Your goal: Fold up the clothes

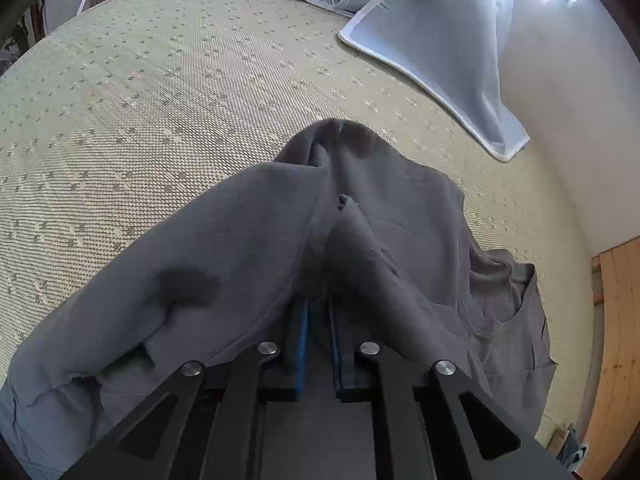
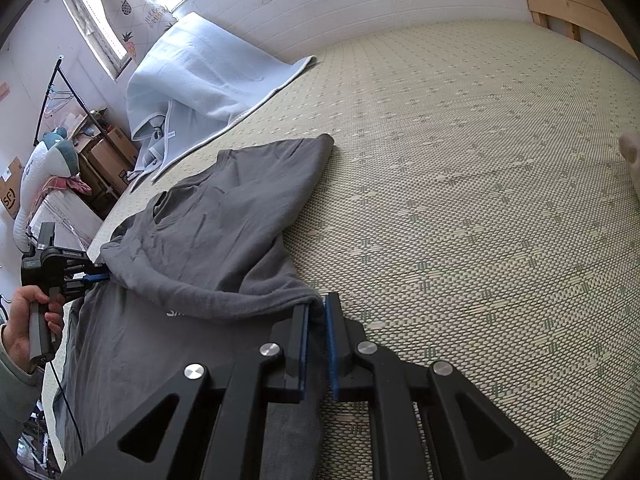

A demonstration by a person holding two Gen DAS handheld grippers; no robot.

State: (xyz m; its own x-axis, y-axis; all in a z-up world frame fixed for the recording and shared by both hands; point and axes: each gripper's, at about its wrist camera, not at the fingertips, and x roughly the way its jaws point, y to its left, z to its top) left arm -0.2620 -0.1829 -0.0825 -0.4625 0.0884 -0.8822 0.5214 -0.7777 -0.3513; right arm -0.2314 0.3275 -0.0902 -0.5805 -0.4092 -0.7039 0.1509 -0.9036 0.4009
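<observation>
Right wrist view shows the right gripper (image 2: 318,312) with its jaws pinched on an edge of the grey T-shirt (image 2: 208,232), which lies part-doubled on the woven mat (image 2: 460,200). Off to that gripper's left, the left gripper (image 1: 319,312) has its jaws clamped on another bunch of the same cloth. To fold it cleanly, I'd judge both grips should travel level and together, keeping the span between them taut so the edge lands straight.

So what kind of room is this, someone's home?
Probably a lived-in bedroom: a woven mat covers what looks like a bed, with a light blue blanket heaped by the window, and a clothes rack and cardboard boxes nearby.
</observation>
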